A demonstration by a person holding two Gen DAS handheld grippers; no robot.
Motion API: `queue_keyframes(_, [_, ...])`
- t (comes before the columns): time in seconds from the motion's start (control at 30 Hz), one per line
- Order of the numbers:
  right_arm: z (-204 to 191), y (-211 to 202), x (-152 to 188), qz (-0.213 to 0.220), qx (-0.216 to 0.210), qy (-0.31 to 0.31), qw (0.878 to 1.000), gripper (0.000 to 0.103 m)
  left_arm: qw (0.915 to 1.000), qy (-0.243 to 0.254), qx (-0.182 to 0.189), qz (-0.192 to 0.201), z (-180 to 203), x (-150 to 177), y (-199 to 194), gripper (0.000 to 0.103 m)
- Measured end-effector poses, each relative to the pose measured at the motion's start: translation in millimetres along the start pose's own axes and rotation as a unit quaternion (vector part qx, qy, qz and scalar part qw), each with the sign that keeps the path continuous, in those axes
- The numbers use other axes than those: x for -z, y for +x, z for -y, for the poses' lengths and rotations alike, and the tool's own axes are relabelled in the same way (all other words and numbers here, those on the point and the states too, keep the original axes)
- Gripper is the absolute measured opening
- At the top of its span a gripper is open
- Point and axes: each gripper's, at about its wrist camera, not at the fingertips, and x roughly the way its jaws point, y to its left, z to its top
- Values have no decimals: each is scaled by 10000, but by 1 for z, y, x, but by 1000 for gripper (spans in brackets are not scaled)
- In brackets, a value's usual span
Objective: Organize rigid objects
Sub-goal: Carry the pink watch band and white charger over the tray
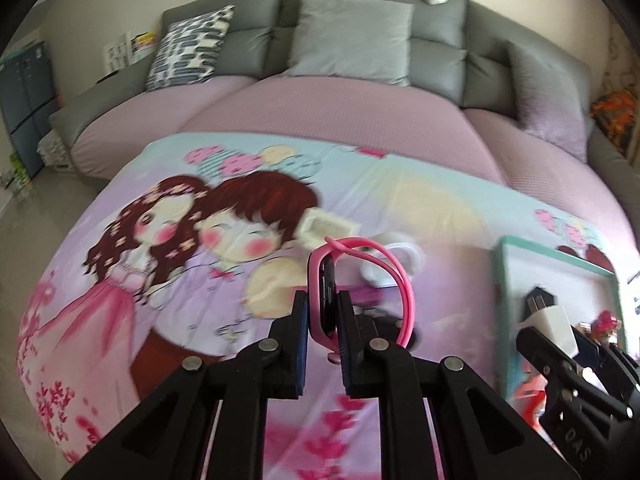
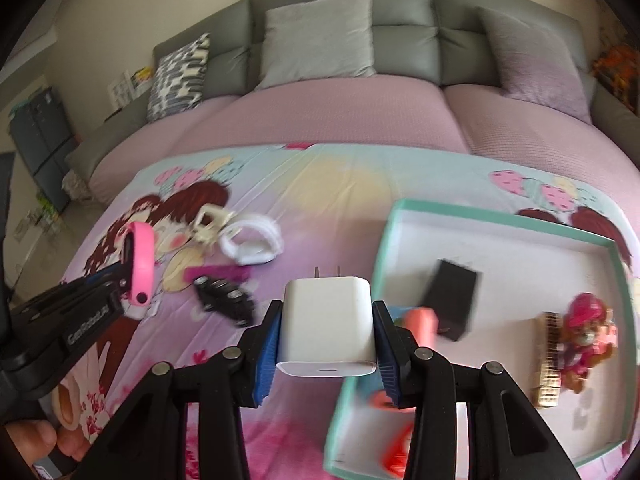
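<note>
Rigid objects lie scattered on the cartoon-print bedsheet [image 2: 332, 184], and I have one in each set of tongs. My right gripper [image 2: 327, 342] is clamped on a white charger [image 2: 327, 320], prongs pointing away from me, held above the sheet just left of the teal-rimmed tray [image 2: 480, 222]. My left gripper [image 1: 323, 320] is closed narrowly on the black body of a pink wristband [image 1: 326, 280], its strap looping out to the right; from the right wrist I see the same band [image 2: 140, 264] lifted clear of the sheet.

Inside the tray sit a black box [image 2: 452, 300], a pink cylinder [image 2: 420, 320], a gold block [image 2: 548, 364] and a pink toy figure [image 2: 586, 332] just beside the block. On the sheet between my grippers I see a white watch [image 2: 252, 242], a cream buckle-like piece [image 2: 208, 222], a magenta strip [image 2: 218, 272] and a black remote-like object [image 2: 226, 296]. Motion blur hides the finer detail. Behind is a grey sofa [image 2: 400, 36].
</note>
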Motion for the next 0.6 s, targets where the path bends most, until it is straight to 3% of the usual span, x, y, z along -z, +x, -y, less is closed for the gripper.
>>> queue_keyframes(0.27, [63, -12, 1, 13, 538, 450, 9975, 46, 9970, 525, 556, 120, 64, -1, -10, 14])
queue_keyframes(0.6, [123, -21, 11, -90, 871, 968, 9914, 46, 9823, 1305, 1344, 79, 150, 12, -12, 14])
